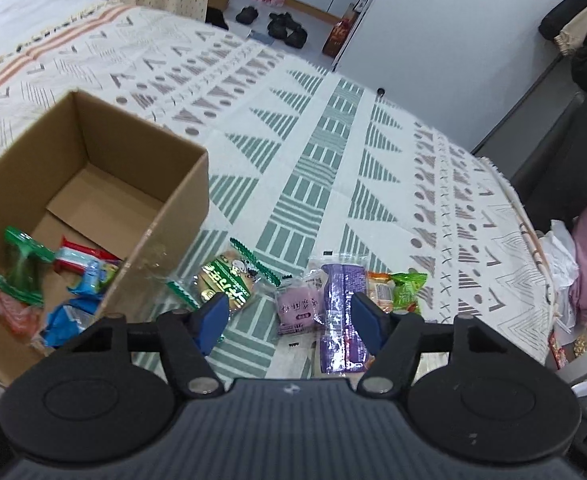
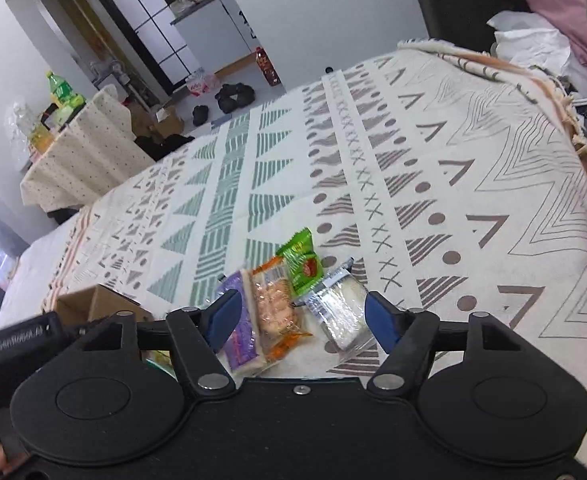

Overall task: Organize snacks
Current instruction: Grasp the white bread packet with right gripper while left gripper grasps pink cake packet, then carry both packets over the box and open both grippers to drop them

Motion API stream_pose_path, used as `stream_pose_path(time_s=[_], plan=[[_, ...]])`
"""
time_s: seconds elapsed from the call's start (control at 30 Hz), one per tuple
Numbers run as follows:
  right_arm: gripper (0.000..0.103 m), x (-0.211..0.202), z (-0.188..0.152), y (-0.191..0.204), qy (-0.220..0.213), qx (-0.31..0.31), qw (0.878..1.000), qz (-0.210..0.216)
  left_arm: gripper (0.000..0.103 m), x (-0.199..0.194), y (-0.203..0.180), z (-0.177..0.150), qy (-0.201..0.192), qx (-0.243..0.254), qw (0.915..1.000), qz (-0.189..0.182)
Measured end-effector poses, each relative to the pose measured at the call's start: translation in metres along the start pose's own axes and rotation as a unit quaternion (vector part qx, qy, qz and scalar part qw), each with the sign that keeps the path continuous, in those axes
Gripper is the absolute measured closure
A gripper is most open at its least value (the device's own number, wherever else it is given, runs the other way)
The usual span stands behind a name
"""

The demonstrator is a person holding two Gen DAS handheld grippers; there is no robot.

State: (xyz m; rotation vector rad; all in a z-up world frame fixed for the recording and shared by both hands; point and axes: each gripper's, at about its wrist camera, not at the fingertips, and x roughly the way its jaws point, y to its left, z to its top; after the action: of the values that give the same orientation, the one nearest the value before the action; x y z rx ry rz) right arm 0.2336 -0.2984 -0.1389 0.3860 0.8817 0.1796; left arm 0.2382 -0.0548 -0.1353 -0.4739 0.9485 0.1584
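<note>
Snacks [image 1: 293, 300] lie loose on the cloth; my left gripper [image 1: 289, 316] and right gripper [image 2: 299, 316] hang half-spread above them, holding nothing.

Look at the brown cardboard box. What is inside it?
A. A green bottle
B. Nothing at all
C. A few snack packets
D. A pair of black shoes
C: the left wrist view shows the cardboard box open at the top, with green snack packets, a red one and blue ones lying on its bottom.
</note>
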Motion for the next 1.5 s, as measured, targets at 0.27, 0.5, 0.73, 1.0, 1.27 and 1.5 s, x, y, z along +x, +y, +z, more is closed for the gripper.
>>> stream_pose_path(time_s=[0.27, 0.5, 0.73, 1.0, 1.27, 1.5], plan=[[0.035, 0.029, 0.001, -0.007, 0.020, -0.026, 0.999, -0.013, 0.041, 0.044, -0.003, -0.005, 0.032, -0.012, 0.9993, 0.015], [0.035, 0.055, 0.000, -0.014, 0.034, -0.033, 0.999, -0.017, 0.044, 0.072, -0.003, -0.008, 0.045, -0.029, 0.9984, 0.018], [0.034, 0.074, -0.003, -0.019, 0.040, -0.036, 0.998, -0.018, 0.044, 0.091, -0.007, -0.007, 0.052, -0.029, 0.9981, 0.016], [0.036, 0.092, -0.009, -0.019, 0.075, -0.051, 0.995, -0.041, 0.049, 0.102, -0.009, -0.008, 0.056, -0.033, 0.9978, 0.014], [0.054, 0.087, -0.012, -0.014, 0.077, -0.074, 0.993, -0.051, 0.071, 0.093, -0.011, -0.008, 0.064, -0.018, 0.9977, 0.011], [0.055, 0.072, -0.008, -0.014, 0.060, -0.049, 0.996, -0.044, 0.071, 0.063, -0.004, -0.007, 0.046, -0.012, 0.9988, 0.007]])
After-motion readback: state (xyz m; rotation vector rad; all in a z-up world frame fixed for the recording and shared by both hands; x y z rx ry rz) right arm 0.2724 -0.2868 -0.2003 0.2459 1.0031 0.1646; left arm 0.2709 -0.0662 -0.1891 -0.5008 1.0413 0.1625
